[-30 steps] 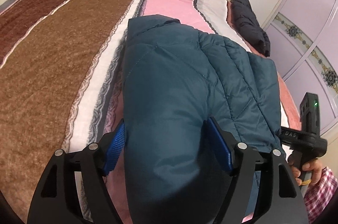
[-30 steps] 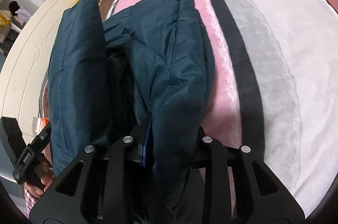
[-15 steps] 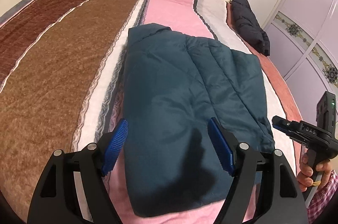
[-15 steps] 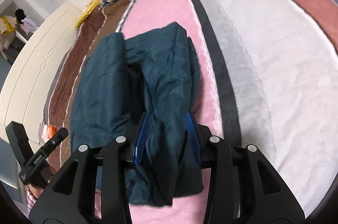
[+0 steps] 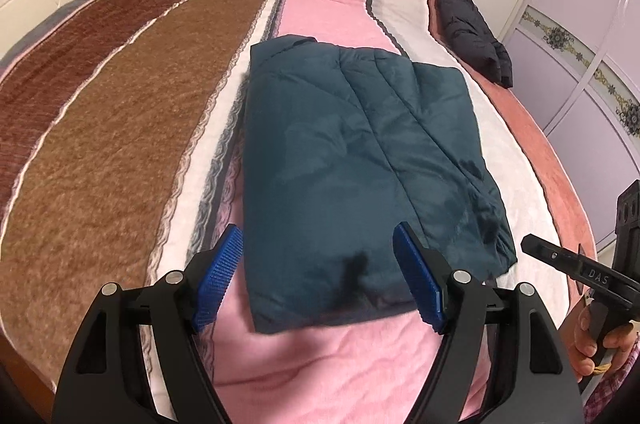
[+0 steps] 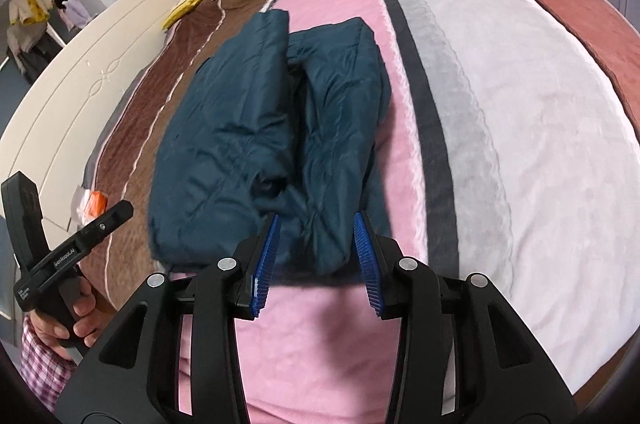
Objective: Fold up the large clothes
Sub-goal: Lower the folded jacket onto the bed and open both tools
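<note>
Pretty much done: the teal quilted puffer jacket (image 5: 360, 164) lies folded on the striped bed (image 5: 120, 128). Left claw (image 5: 320, 278) and right claw (image 6: 316, 262) both spread, empty, at its 6 o'clock edge.

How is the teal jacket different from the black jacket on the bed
The teal jacket lies folded in a flat rectangle on the pink and white stripes near both grippers; the black jacket sits bundled into a long, narrow roll at the bed's far edge, on the rust-coloured border. The teal jacket looks larger in view, though it is also nearer. Both are quilted, puffy and untouched by either gripper.
</note>
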{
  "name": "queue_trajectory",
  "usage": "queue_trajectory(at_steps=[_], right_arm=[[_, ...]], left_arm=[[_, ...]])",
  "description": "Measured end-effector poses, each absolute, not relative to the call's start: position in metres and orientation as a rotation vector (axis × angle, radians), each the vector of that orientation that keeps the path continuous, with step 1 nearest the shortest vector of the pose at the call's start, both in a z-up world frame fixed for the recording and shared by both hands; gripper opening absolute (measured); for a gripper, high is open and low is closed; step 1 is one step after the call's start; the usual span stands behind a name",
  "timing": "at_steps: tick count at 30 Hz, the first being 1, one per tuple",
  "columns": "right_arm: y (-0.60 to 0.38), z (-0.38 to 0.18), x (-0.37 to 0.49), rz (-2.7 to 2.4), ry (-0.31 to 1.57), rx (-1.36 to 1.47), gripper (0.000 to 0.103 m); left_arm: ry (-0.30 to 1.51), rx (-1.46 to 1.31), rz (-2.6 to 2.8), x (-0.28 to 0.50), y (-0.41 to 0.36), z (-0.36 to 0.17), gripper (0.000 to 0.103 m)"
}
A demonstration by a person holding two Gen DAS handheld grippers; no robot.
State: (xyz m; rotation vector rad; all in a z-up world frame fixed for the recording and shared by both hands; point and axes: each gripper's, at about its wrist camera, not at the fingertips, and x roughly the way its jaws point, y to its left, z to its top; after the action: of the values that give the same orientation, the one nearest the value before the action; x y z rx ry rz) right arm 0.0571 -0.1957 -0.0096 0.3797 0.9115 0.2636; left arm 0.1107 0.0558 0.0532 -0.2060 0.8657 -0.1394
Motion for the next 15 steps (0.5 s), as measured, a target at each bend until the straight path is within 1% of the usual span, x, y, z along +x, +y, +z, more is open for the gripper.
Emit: queue_trajectory(at_steps=[5, 9, 15], right_arm=[[-0.187, -0.004, 0.038, 0.274, 0.892, 0.361, 0.041], [-0.177, 0.003, 0.023, 0.288, 0.872, 0.335, 0.043], [-0.159, 0.009, 0.001, 0.309, 0.838, 0.301, 0.044]], left_arm=[[0.85, -0.203, -0.111, 0.087, 0.051, 0.061, 0.074], [0.831, -0.204, -0.092, 0.068, 0.048, 0.069, 0.074], [0.805, -0.214, -0.064, 0.042, 0.047, 0.079, 0.074]])
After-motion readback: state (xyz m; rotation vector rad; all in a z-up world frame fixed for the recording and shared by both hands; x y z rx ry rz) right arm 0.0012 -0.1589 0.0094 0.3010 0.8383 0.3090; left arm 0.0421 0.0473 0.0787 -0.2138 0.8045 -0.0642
